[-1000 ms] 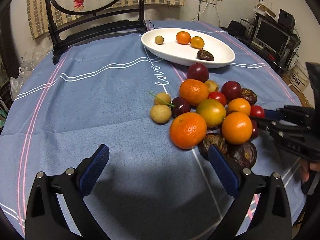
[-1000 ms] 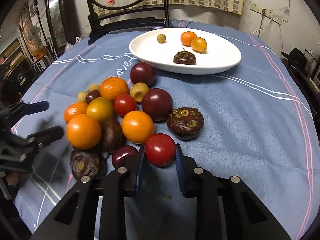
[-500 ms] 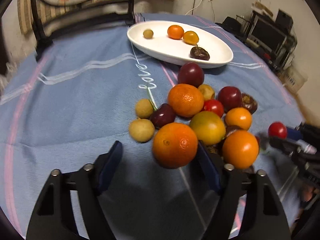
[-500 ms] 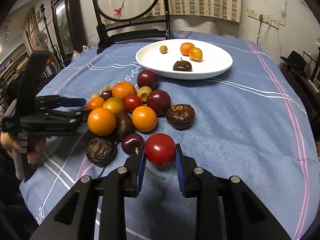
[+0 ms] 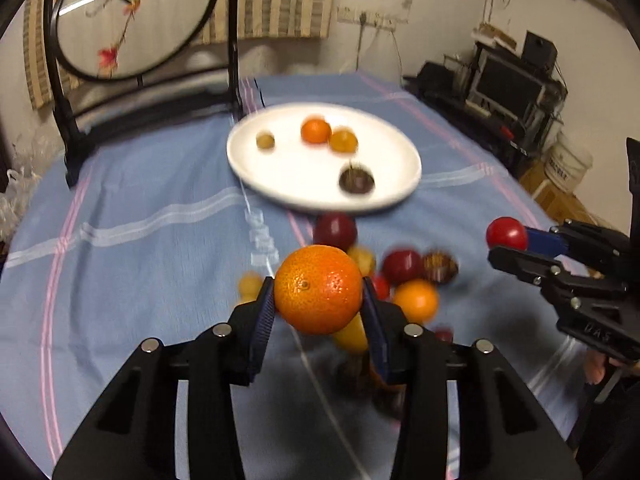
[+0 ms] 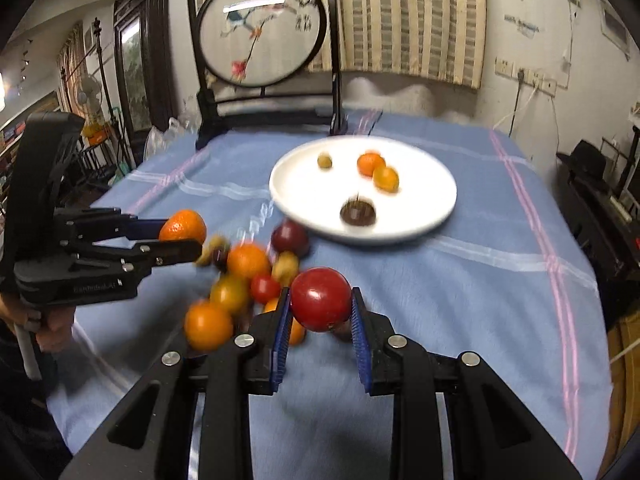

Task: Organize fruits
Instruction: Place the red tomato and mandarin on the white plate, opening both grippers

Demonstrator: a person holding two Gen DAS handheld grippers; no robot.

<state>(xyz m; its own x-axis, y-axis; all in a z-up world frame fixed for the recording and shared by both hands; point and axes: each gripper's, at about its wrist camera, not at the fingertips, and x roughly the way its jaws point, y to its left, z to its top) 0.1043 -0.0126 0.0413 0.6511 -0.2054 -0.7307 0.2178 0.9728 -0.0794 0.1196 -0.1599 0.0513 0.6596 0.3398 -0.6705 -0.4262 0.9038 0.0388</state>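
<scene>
My left gripper [image 5: 318,302] is shut on a large orange [image 5: 318,289] and holds it above the blue cloth; it also shows in the right wrist view [image 6: 182,238]. My right gripper [image 6: 320,308] is shut on a red tomato [image 6: 321,298], lifted above the cloth; it shows in the left wrist view [image 5: 506,240] too. A pile of mixed fruit [image 6: 240,280] lies on the cloth below both grippers. A white oval plate [image 5: 292,176] farther back holds several small fruits, among them a dark one [image 5: 356,180].
A dark wooden stand with a round embroidered screen [image 5: 132,20] stands at the table's far edge. A desk with a monitor [image 5: 512,84] is off the table to the right. The blue tablecloth [image 6: 480,280] spreads to the right of the pile.
My left gripper closed on the large orange and lifted it from the pile. My right gripper raised the red tomato higher. Both moved toward the plate.
</scene>
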